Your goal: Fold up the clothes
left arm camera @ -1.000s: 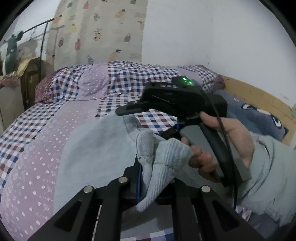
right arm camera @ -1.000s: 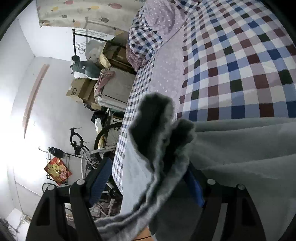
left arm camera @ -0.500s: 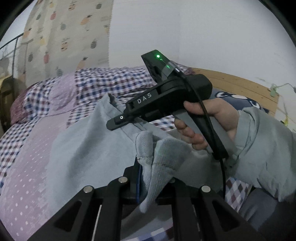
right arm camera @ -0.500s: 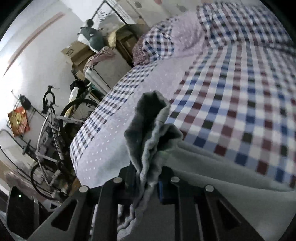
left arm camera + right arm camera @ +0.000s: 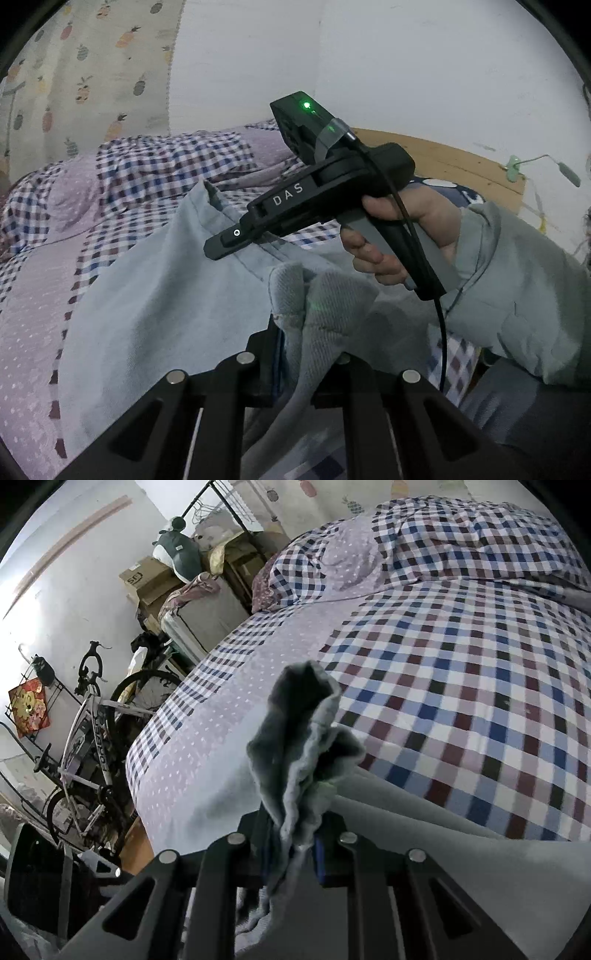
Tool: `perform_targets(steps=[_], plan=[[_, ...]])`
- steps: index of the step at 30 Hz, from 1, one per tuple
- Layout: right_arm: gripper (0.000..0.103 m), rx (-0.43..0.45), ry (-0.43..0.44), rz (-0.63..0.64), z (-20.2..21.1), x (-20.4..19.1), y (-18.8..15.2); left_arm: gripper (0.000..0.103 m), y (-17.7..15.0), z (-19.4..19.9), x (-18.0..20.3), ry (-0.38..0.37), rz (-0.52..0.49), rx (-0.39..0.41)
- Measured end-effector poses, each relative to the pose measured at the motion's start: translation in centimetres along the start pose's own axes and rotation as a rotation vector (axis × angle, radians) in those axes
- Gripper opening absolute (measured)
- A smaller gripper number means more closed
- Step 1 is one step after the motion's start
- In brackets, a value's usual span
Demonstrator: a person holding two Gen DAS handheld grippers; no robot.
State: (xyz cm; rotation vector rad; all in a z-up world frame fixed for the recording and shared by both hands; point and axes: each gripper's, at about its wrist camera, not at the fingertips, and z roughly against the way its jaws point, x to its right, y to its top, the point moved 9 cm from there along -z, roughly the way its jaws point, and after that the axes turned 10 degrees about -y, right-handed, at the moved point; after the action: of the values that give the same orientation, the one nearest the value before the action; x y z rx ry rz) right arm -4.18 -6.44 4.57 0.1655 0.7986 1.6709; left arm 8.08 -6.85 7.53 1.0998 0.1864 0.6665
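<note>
The left gripper (image 5: 299, 339) is clenched on a bunched fold of the grey garment (image 5: 155, 295), the cloth pinched between its jaws and standing up in a soft ridge above them. From there the garment spreads away to the left, over the checked bedspread (image 5: 155, 177), one hemmed corner raised toward the pillows. Beyond the fold, to the right in the left wrist view, a hand (image 5: 399, 236) in a grey sleeve (image 5: 517, 295) grips the handle of the right gripper (image 5: 293, 843), whose black nose reaches across the garment's edge; a green lamp glows on top of it. In the right wrist view that gripper is likewise closed tight on a thick wad of the same cloth, which pokes up between its jaws; they shut on it only a moment ago. The cloth seems doubled there, though the folds are hard to read. The garment runs off to the right across the bedspread. A bicycle (image 5: 92, 738) stands left of the bed.
</note>
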Motion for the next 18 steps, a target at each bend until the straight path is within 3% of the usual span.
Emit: perform_targets(steps=[10,18], plan=[[0.016,0.008,-0.018,-0.02,3.8,4.1,-2.5,0.009,0.0,-3.7,4.4,-0.002,-0.062,-0.066],[0.017,-0.097,-0.064,-0.063,0.6,7.3,-5.6,0.01,-3.4,-7.8,5.7,0.063,-0.13,-0.231]])
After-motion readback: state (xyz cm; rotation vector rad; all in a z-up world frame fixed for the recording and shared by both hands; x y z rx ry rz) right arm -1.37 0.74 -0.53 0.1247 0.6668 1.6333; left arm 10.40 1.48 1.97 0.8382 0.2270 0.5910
